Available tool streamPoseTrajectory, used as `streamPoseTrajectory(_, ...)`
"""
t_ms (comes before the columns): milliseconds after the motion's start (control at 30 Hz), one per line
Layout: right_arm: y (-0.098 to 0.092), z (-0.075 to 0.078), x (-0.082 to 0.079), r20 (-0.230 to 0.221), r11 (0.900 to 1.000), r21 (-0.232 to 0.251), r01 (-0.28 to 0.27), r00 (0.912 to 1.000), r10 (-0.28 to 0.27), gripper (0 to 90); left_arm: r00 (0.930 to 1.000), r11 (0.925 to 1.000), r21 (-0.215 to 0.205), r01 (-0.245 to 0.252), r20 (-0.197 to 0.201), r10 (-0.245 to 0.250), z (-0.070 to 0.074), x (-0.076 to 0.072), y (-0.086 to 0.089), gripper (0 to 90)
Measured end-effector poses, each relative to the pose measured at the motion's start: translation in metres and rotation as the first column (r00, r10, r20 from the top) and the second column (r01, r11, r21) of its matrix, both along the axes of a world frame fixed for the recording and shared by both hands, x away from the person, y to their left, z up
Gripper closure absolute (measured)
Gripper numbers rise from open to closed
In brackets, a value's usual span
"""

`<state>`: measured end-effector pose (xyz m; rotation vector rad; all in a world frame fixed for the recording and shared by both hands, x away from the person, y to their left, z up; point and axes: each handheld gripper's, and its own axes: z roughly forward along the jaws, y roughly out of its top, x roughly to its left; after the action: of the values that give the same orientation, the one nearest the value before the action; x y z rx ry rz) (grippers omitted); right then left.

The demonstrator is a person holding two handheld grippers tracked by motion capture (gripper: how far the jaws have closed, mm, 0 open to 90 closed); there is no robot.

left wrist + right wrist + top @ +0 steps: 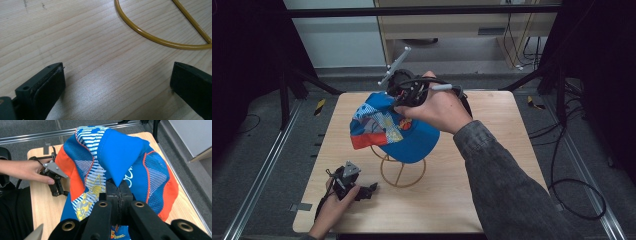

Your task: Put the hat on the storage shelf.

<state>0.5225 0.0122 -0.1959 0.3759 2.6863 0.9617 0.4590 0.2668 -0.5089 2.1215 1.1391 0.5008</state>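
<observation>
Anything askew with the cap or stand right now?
The cap sits crooked over the wire stand, tipped and bunched where the right gripper pinches a fold of fabric. The left gripper rests open on the table. Nothing looks damaged.

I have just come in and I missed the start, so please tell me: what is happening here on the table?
A person works at a wooden table with tongs in each hand. The right tongs are shut on a fold of a blue and orange cap, holding it over a yellow wire stand. The left tongs rest low on the table near the stand's base ring, jaws open and holding nothing.
</observation>
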Motion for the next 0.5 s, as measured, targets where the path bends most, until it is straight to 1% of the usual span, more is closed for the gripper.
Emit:
streamPoseTrajectory(167,0.003,-0.006,0.002,-0.008,1.000,-0.015,0.005,1.0000,-0.005,90.0,1.0000,1.0000,0.000,0.000,0.000,0.000,0.000,0.000,0.000,0.0)
streamPoseTrajectory(500,0.005,-0.013,0.005,-0.025,1.000,-0.023,0.011,0.9996,-0.012,90.0,1.0000,1.0000,0.000,0.000,0.000,0.000,0.000,0.000,0.000,0.0)
